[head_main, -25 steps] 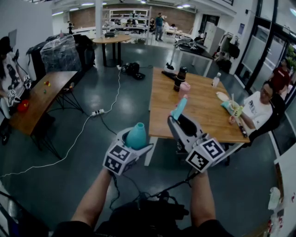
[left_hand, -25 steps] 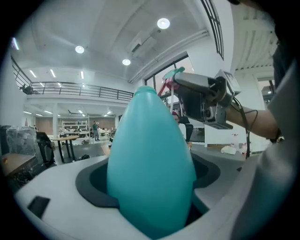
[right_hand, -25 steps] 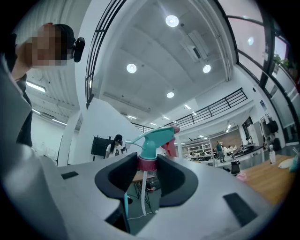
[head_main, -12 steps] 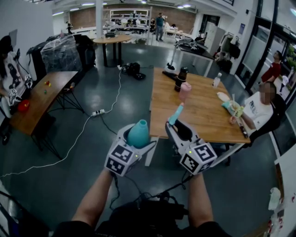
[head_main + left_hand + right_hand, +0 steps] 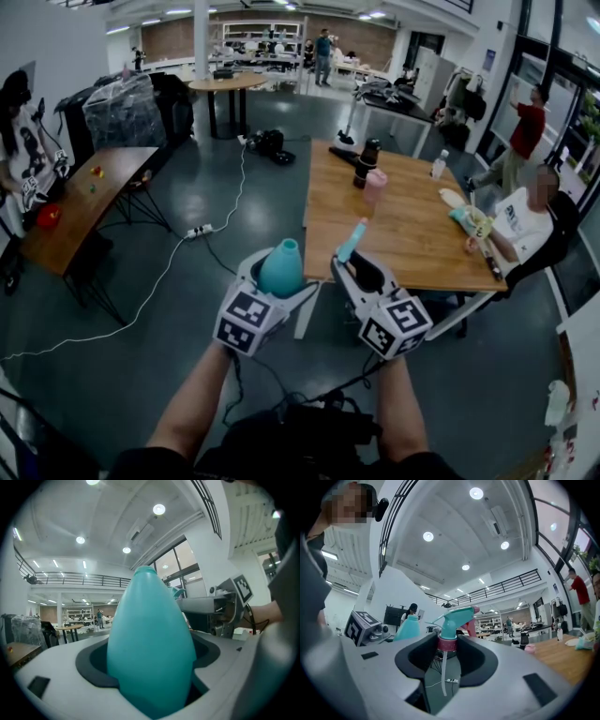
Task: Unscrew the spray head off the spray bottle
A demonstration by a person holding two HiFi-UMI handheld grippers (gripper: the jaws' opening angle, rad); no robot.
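Observation:
The teal spray bottle (image 5: 280,270) stands upright in my left gripper (image 5: 272,281), headless, its open neck on top. In the left gripper view the bottle (image 5: 150,648) fills the gap between the jaws, which press on its sides. My right gripper (image 5: 361,267) is shut on the pink collar of the teal spray head (image 5: 352,242), off the bottle and to its right. In the right gripper view the spray head (image 5: 457,618) sits upright between the jaws, with its clear dip tube (image 5: 443,674) hanging free below; the bottle (image 5: 408,627) shows at left.
A wooden table (image 5: 412,225) lies ahead with a dark bottle (image 5: 364,161), a pink cup (image 5: 375,186) and a clear bottle (image 5: 438,162); a seated person (image 5: 520,230) is at its right. Another table (image 5: 80,202) stands at left. A white cable (image 5: 178,239) crosses the floor.
My right gripper has drawn back toward me and slightly left with the spray head. The left gripper and bottle have shifted up a little.

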